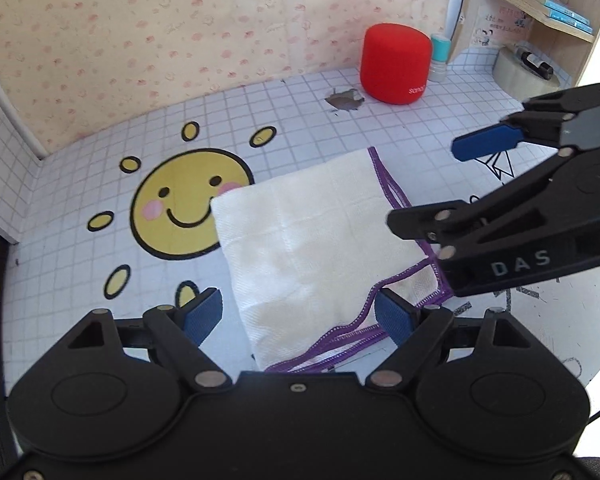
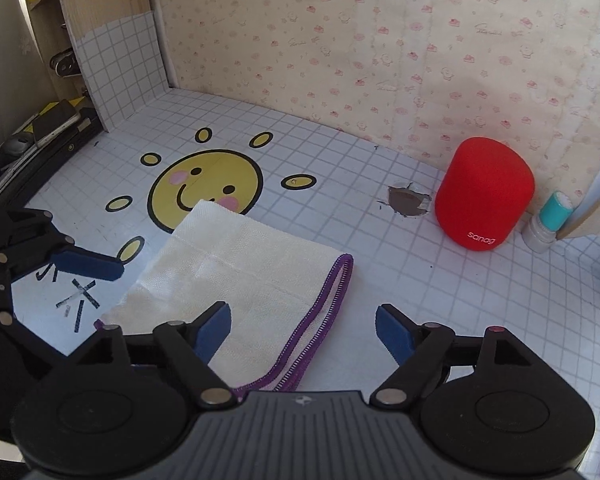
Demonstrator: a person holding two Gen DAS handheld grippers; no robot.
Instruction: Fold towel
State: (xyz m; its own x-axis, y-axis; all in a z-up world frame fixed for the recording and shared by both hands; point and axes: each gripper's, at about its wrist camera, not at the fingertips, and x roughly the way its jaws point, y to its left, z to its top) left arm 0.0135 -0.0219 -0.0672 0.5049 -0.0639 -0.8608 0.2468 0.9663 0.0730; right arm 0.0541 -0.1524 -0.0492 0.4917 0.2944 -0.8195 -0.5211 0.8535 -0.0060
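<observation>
The towel (image 1: 308, 248) lies folded on the table (image 1: 80, 280), a cream cloth with purple stitched edging, its layers stacked into a rough rectangle. One corner overlaps the edge of the sun face (image 1: 180, 204) printed on the white grid surface. In the right wrist view the towel (image 2: 236, 276) shows its purple edge doubled along the right side, running down toward the camera.

The left gripper (image 1: 300, 318) hovers over the near end of the towel with its fingers spread wide — nothing between the blue pads (image 1: 204, 312). The right-hand pad sits just over the purple hem at the towel's near corner; whether it touches the cloth I cannot tell.

The right gripper (image 2: 304, 330) is likewise wide apart and holds nothing; its left pad is over the towel, its right pad over bare table. Seen from the left wrist, the right gripper (image 1: 456, 184) comes in from the right, above the towel's right edge.

From the right wrist, the left gripper (image 2: 88, 266) shows at the left edge — only one blue finger is in view, just beside the towel's left side.

A red speaker (image 2: 484, 192) stands near the back wall (image 2: 340, 40), well apart from the towel, with a torn spot (image 2: 406, 200) in the table covering just beside it. A tape roll (image 1: 524, 70) sits under the shelf (image 1: 540, 12) at far right.
</observation>
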